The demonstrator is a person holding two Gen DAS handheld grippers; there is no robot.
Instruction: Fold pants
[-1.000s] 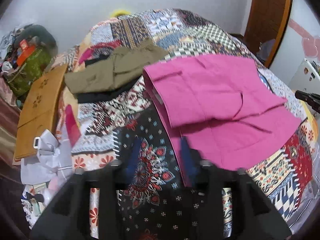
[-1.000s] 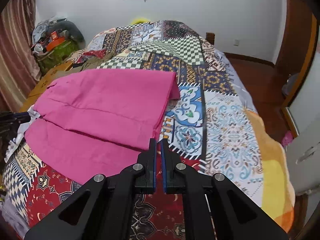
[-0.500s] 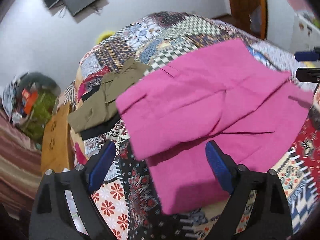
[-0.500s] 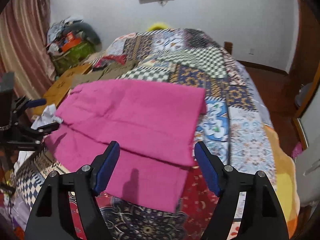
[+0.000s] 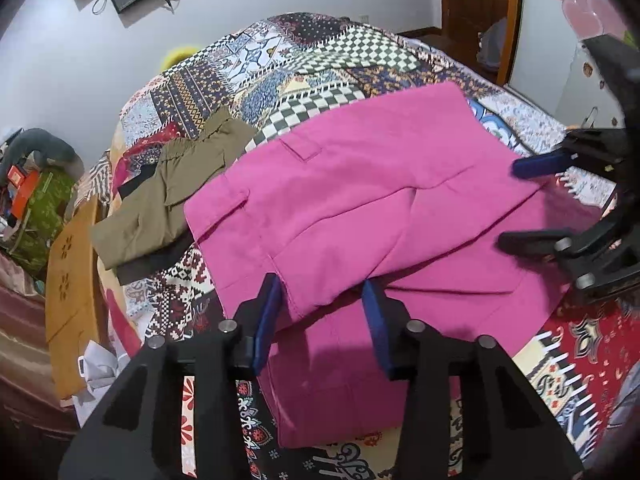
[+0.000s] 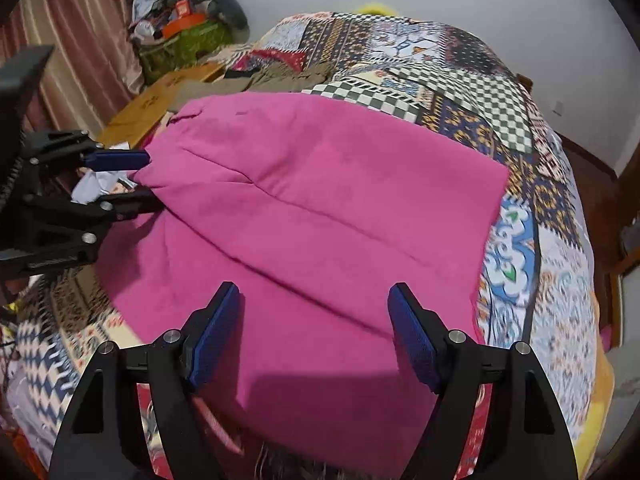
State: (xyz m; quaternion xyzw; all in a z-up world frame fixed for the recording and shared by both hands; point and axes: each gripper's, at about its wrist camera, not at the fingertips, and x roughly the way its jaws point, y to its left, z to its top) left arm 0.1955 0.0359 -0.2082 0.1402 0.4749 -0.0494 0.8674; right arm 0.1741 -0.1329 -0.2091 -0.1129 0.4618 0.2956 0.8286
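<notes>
Pink pants (image 5: 360, 200) lie folded on the patchwork bedspread (image 5: 320, 60), one layer over the other; they also fill the right wrist view (image 6: 320, 208). My left gripper (image 5: 320, 300) is open, its blue pads either side of the upper layer's near edge at the pants' left end. My right gripper (image 6: 314, 312) is open wide over the near edge at the pants' right end. Each gripper shows in the other's view, the right one (image 5: 532, 204) and the left one (image 6: 140, 180), both at the pants' edge with jaws apart.
Olive pants (image 5: 168, 196) lie over a dark garment beyond the pink ones. A wooden board (image 5: 68, 272) and white cloth (image 5: 96, 364) sit at the bed's left side. A pile of bags (image 6: 184, 40) stands by the curtain. A door (image 5: 476, 8) is at the right.
Both grippers have opened from shut or nearly shut and moved in over the pants' near edges. The left gripper's jaws have narrowed since half a second ago.
</notes>
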